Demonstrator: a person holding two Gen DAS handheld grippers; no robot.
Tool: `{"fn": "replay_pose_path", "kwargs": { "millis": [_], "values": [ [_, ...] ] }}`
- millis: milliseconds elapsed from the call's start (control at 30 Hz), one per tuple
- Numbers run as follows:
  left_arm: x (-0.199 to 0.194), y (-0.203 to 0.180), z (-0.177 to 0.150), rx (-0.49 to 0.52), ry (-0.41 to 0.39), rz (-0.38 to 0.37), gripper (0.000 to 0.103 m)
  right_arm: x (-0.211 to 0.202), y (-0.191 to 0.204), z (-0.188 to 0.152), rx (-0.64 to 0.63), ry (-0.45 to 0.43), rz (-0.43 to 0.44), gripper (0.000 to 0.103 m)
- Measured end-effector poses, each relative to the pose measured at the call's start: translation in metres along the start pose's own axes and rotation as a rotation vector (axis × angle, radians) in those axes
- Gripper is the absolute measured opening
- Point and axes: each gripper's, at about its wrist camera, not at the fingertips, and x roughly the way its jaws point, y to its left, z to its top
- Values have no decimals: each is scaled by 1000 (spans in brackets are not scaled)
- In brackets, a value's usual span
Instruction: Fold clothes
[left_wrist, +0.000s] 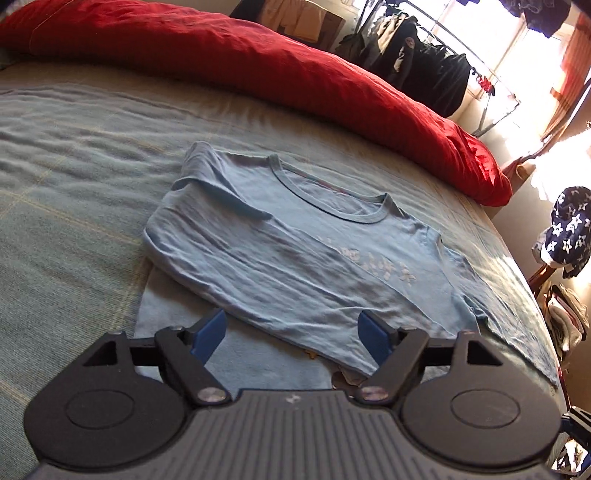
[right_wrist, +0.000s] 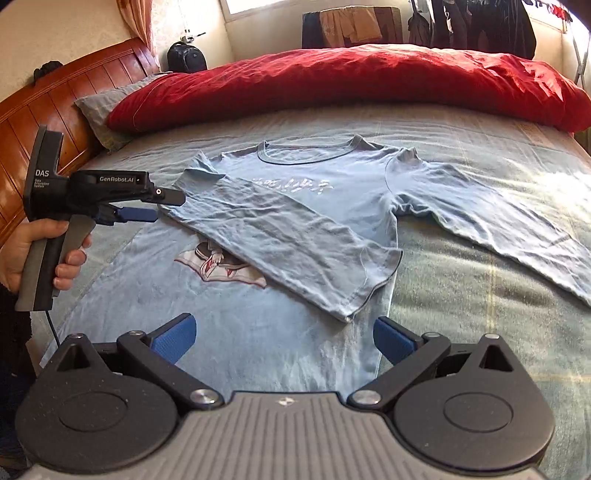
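Note:
A light blue t-shirt lies flat on the bed, collar toward the red duvet; it also shows in the right wrist view. Its left side is folded diagonally over the front, partly covering a printed picture. The other sleeve lies spread out to the right. My left gripper is open and empty just above the folded edge; in the right wrist view it hovers at the shirt's left edge. My right gripper is open and empty above the shirt's lower part, near the folded corner.
A red duvet is bunched along the far side of the blue-grey bed cover. A wooden headboard and a grey pillow are at left. A clothes rack stands beyond the bed.

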Motion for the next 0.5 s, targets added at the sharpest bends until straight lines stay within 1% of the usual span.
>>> {"fn": "replay_pose_path", "kwargs": {
  "millis": [67,100,200,267,333,400,467,500],
  "values": [
    [6,12,4,-21,-4,7,80,6,-2,14,-24,-4,-8,100],
    [9,13,5,-17,-7,9,81,11,2,23,-58,-6,-13,98],
    [19,19,9,-10,-15,18,85,27,10,51,-157,-4,-32,87],
    [25,19,9,7,-13,24,85,40,8,63,-178,15,-52,81],
    [28,19,5,39,-17,21,85,54,-4,69,-146,42,-71,69],
    [30,19,-2,73,-47,-7,89,61,-21,67,-74,62,-86,62],
    [32,22,-7,87,-66,-30,92,63,-38,60,-3,75,-122,58],
    [33,23,-10,94,-74,-41,92,61,-45,54,22,75,-144,57]
  ]
}}
